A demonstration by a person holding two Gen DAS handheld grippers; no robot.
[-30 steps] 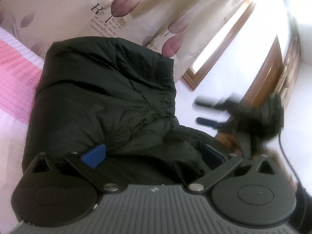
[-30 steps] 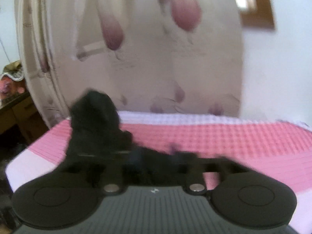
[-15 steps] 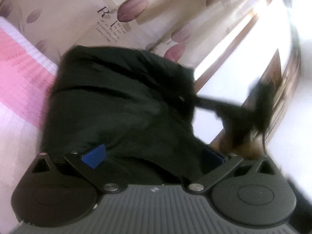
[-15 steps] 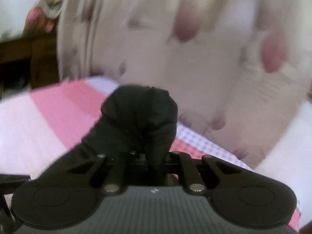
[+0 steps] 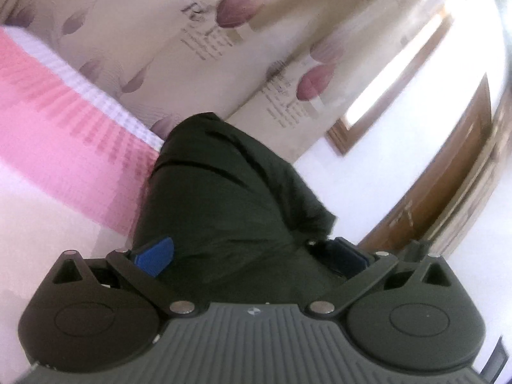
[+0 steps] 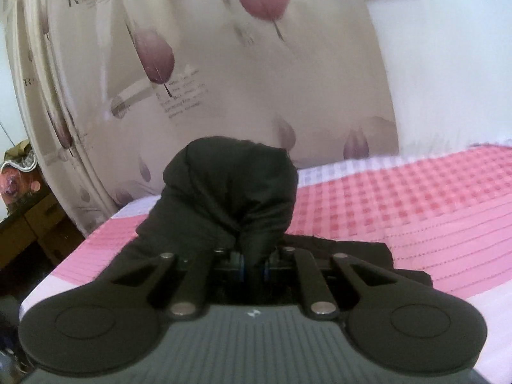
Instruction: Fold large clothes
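A black padded jacket (image 5: 224, 198) lies bunched on a pink checked bedspread (image 5: 64, 134). My left gripper (image 5: 251, 256) has its blue pads (image 5: 153, 256) set wide, with thick jacket fabric filling the gap from pad to pad. In the right wrist view the jacket (image 6: 230, 185) rises as a dark hump straight ahead. My right gripper (image 6: 254, 265) is shut on a narrow fold of it, its pads close together. More black fabric (image 6: 358, 256) lies flat on the bedspread (image 6: 416, 208) to the right.
A cream curtain with purple leaf prints (image 6: 208, 80) hangs behind the bed. A wooden door frame (image 5: 448, 176) and a window (image 5: 400, 70) stand to the right in the left wrist view. Dark furniture with clutter (image 6: 22, 192) sits beyond the bed's left edge.
The right gripper was open in the air; it has come down and shut on a jacket fold. It has left the left wrist view, where the jacket now looks narrower.
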